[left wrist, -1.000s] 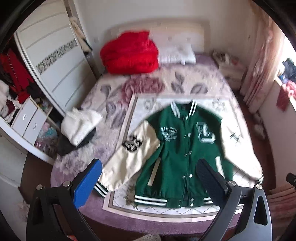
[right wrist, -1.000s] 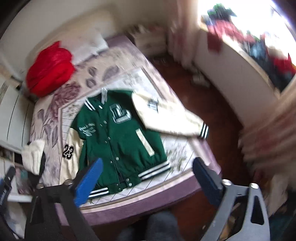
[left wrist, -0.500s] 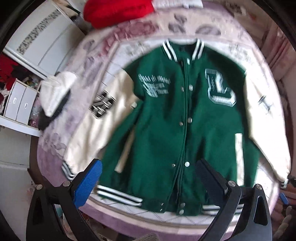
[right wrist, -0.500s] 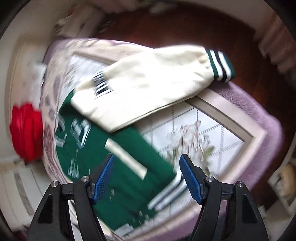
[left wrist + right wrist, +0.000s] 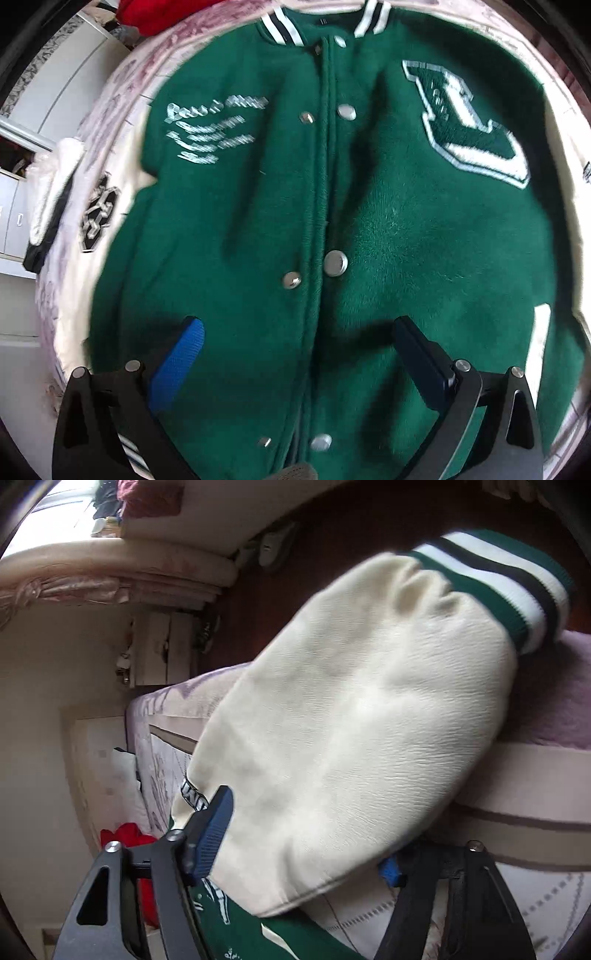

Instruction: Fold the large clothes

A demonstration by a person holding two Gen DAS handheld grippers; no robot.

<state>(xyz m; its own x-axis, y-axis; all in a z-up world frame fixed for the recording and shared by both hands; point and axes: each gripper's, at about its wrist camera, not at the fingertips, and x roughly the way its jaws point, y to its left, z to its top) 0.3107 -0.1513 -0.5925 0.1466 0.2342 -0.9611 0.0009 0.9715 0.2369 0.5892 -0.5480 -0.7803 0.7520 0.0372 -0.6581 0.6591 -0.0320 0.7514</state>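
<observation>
A green varsity jacket point(image 5: 369, 221) with cream sleeves lies flat, front up and snapped, on the bed. My left gripper point(image 5: 299, 343) hovers low over its lower front, open, with the button placket running between the blue pad point(image 5: 177, 362) and the dark finger point(image 5: 421, 362). In the right wrist view the jacket's cream sleeve point(image 5: 351, 720), ending in a green and white striped cuff point(image 5: 517, 590), lies between the jaws of my right gripper point(image 5: 306, 853). Those jaws are closing. One blue pad point(image 5: 216, 834) sits at the sleeve's edge; the other finger is mostly hidden under the sleeve.
The patterned bed cover point(image 5: 535, 775) reaches the mattress edge by the cuff, with dark floor beyond. A white and black garment point(image 5: 51, 192) lies at the bed's left side near a white wardrobe point(image 5: 74, 85). A red bundle point(image 5: 125, 834) lies at the bed's head.
Both grippers dropped from high above the bed to just over the jacket. The right one rolled, came around the cream sleeve, and its jaws narrowed. The left stayed wide open.
</observation>
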